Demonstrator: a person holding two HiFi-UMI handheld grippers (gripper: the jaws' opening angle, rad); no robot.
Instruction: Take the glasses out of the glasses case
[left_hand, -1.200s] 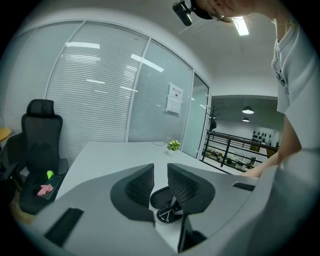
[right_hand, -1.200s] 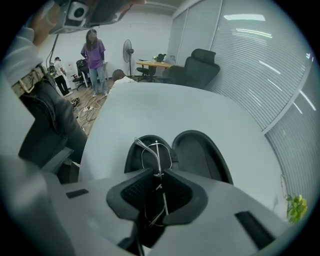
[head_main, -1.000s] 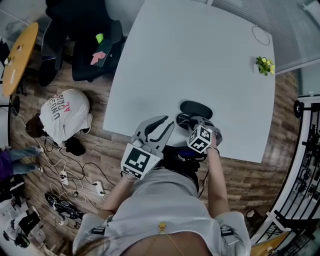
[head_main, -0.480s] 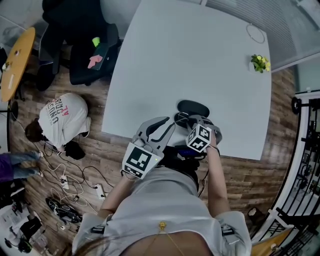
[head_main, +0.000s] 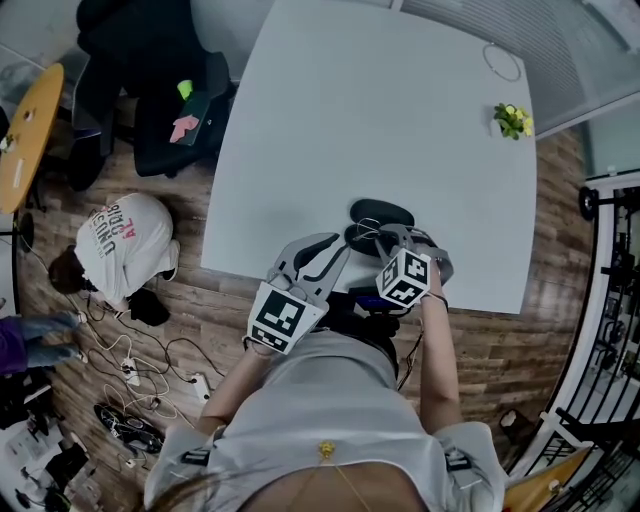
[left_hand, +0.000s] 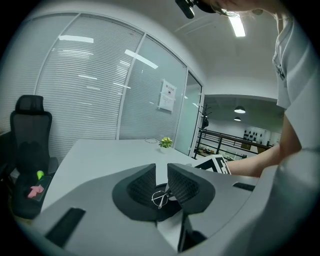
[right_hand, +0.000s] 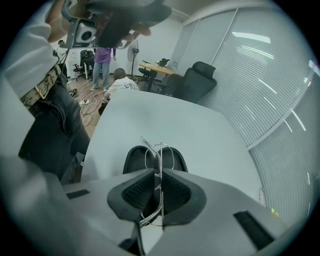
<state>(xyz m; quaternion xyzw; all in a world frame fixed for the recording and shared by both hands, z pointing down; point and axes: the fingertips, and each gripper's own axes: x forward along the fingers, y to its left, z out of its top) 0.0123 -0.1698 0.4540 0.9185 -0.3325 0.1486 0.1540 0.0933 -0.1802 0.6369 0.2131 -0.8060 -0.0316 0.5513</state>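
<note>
Glasses (right_hand: 161, 155), thin and wire-rimmed, are pinched in the right gripper (right_hand: 160, 172): in the right gripper view its two dark pads press together on the folded metal frame, with the rims poking out past the tips. Directly beyond them lies the black glasses case (right_hand: 135, 157) on the pale bench (right_hand: 165, 120). Whether the frame touches the case cannot be told.

In the head view the right gripper (head_main: 385, 240) sits just below the frame's centre, with the glasses (head_main: 368, 230) at its tip. The glasses case (head_main: 385, 212) is just above them, close to the near edge of the bench (head_main: 350, 130).

Just to the left, the left gripper (head_main: 332, 246) points up and right toward the same spot. In the left gripper view the jaws of the left gripper (left_hand: 161, 175) stand slightly apart with nothing clamped, and the glasses (left_hand: 159, 197) show through the narrow gap, farther on.

Counted: one pair of glasses, one case, two grippers. One small potted plant (head_main: 512, 120) stands at the bench's upper right, well apart from the case. One person in a white shirt (head_main: 118, 240) crouches on the wooden floor at the left.
</note>
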